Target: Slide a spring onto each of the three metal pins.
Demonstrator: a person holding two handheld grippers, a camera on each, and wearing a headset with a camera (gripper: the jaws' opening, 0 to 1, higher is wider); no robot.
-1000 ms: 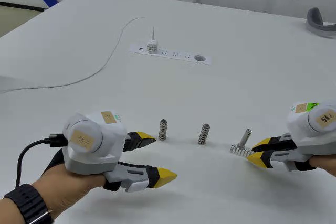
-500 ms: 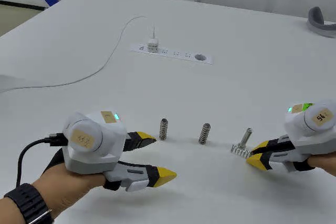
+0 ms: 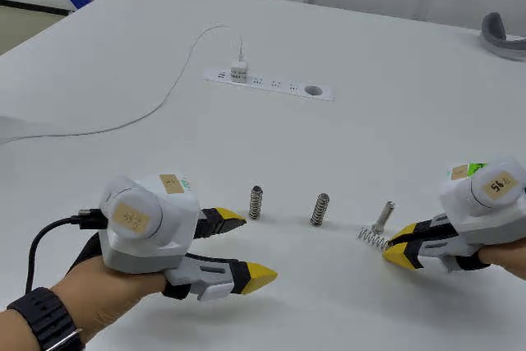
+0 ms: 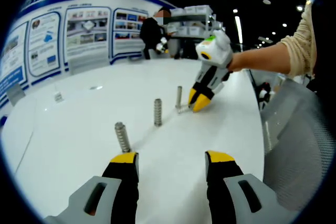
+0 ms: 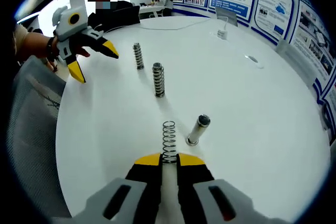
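Three upright metal pins stand in a row on the white table. The left pin [image 3: 256, 202] and the middle pin [image 3: 319, 209] each wear a spring. The right pin [image 3: 383, 216] is bare. My right gripper [image 3: 389, 250] is shut on a loose spring [image 3: 371, 238], which points at the base of the bare pin [image 5: 198, 128]; the held spring [image 5: 168, 141] sticks out from between the yellow tips. My left gripper [image 3: 253, 248] is open and holds nothing, just left of the left pin [image 4: 122, 136].
A white power strip [image 3: 269, 85] with a plug and a long cable [image 3: 140, 122] lies further back on the table. A grey curved object [image 3: 498, 33] sits at the far right edge. People stand in the background of the gripper views.
My right gripper has shut on the loose spring and drawn it slightly left and toward me, away from the pin's base. The left gripper has stayed put.
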